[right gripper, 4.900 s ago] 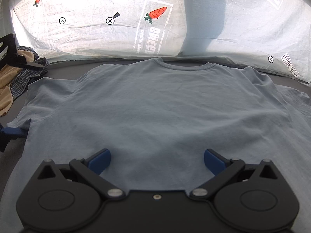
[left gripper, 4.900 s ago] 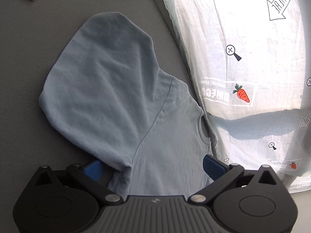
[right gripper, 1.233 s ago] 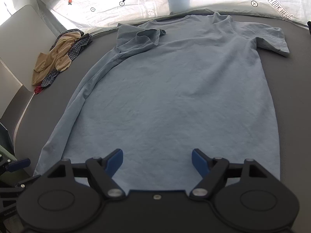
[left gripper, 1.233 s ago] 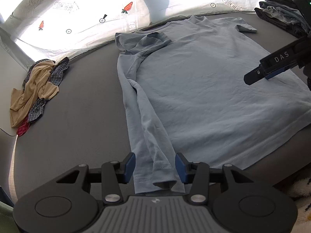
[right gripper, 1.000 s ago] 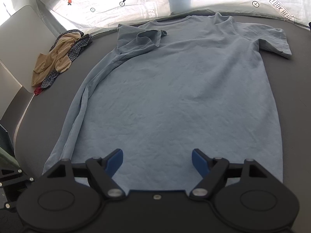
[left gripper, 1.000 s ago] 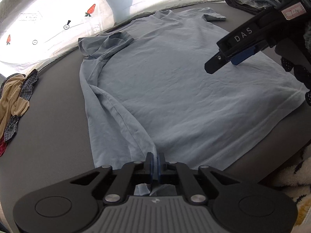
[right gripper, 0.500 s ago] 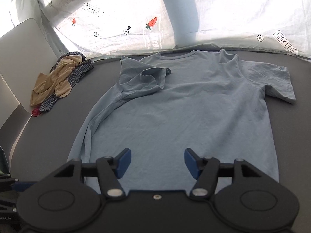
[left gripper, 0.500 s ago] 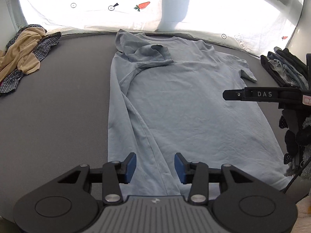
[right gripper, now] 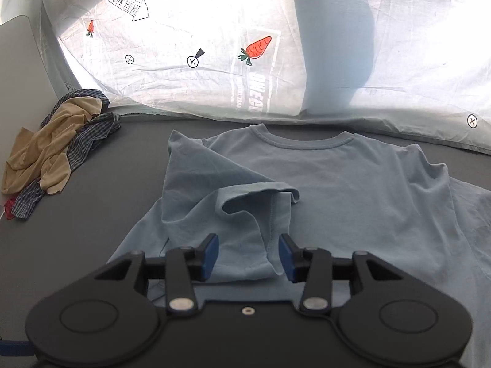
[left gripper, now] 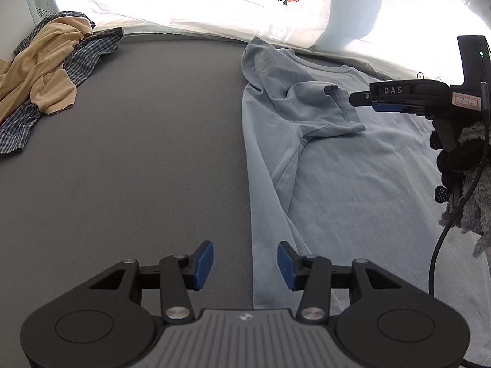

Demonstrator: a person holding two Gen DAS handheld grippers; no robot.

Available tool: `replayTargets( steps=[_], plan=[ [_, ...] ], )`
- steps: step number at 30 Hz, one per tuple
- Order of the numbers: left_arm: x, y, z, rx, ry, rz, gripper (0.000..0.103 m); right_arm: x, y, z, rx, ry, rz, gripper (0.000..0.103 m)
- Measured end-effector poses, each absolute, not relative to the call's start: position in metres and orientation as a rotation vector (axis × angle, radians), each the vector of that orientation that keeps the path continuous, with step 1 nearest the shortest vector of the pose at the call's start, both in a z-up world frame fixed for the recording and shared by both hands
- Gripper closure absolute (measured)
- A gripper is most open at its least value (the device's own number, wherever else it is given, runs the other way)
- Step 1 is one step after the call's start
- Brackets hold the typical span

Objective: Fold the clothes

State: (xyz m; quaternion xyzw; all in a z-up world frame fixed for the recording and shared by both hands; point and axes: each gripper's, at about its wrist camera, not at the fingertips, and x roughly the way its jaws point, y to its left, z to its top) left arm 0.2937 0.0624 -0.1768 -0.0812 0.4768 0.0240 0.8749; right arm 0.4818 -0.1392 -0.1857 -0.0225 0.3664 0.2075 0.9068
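A light blue T-shirt (left gripper: pixel 353 184) lies flat on the grey surface (left gripper: pixel 138 153), collar toward the back. Its left side is folded inward along the edge, and the left sleeve (right gripper: pixel 214 190) lies folded over the chest. My left gripper (left gripper: pixel 245 265) hovers over the shirt's folded left edge. Its jaws are opening, with only that edge below the gap. My right gripper (right gripper: pixel 248 257) is low over the folded sleeve with jaws closing. The sleeve's cloth lies between the pads, which do not press it. In the left wrist view the right gripper (left gripper: pixel 362 101) reaches in from the right.
A pile of tan and plaid clothes (left gripper: pixel 46 86) lies at the back left. A bright white sheet with carrot prints (right gripper: pixel 245 61) rises behind the surface. A gloved hand (left gripper: pixel 454 159) with a fuzzy grey sleeve and a black cable (left gripper: pixel 435 260) are at the right.
The left gripper, shut on the shirt's bottom edge a second ago, has let go, opened and shifted left. The right gripper has travelled from the hem to the folded sleeve, jaws narrowing.
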Motion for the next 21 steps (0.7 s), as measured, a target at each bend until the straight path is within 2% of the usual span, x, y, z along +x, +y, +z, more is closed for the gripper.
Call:
replayTargets(
  steps=[2,5,6,7,8,14,18,20,21],
  plan=[
    [0.308,0.07,-0.18,-0.182,1.002,0.038,0.054,0.504,-0.121,-0.199,-0.123,0.78,0.418,0.055],
    [0.327,0.079,-0.183,-0.191,1.016,0.038,0.054,0.509,-0.11,-0.215,-0.163,0.84,0.421,0.063],
    [0.331,0.081,-0.185,-0.199,1.016,0.035,0.054,0.509,-0.11,-0.218,-0.157,0.848,0.421,0.069],
    [0.336,0.083,-0.186,-0.206,1.016,0.033,0.053,0.51,-0.11,-0.222,-0.151,0.856,0.422,0.09],
    [0.34,0.085,-0.187,-0.212,1.016,0.031,0.053,0.51,-0.111,-0.225,-0.141,0.863,0.422,0.1],
    [0.351,0.084,-0.191,-0.229,1.014,0.037,0.052,0.484,-0.147,-0.195,0.009,0.804,0.355,0.1],
    [0.355,0.078,-0.196,-0.202,1.025,0.049,0.05,0.478,-0.165,-0.209,0.055,0.901,0.3,0.099],
    [0.357,0.076,-0.196,-0.18,1.025,0.054,0.05,0.479,-0.169,-0.212,0.07,0.932,0.299,0.095],
    [0.358,0.076,-0.195,-0.171,1.019,0.055,0.049,0.48,-0.171,-0.209,0.088,0.926,0.298,0.089]
  ],
)
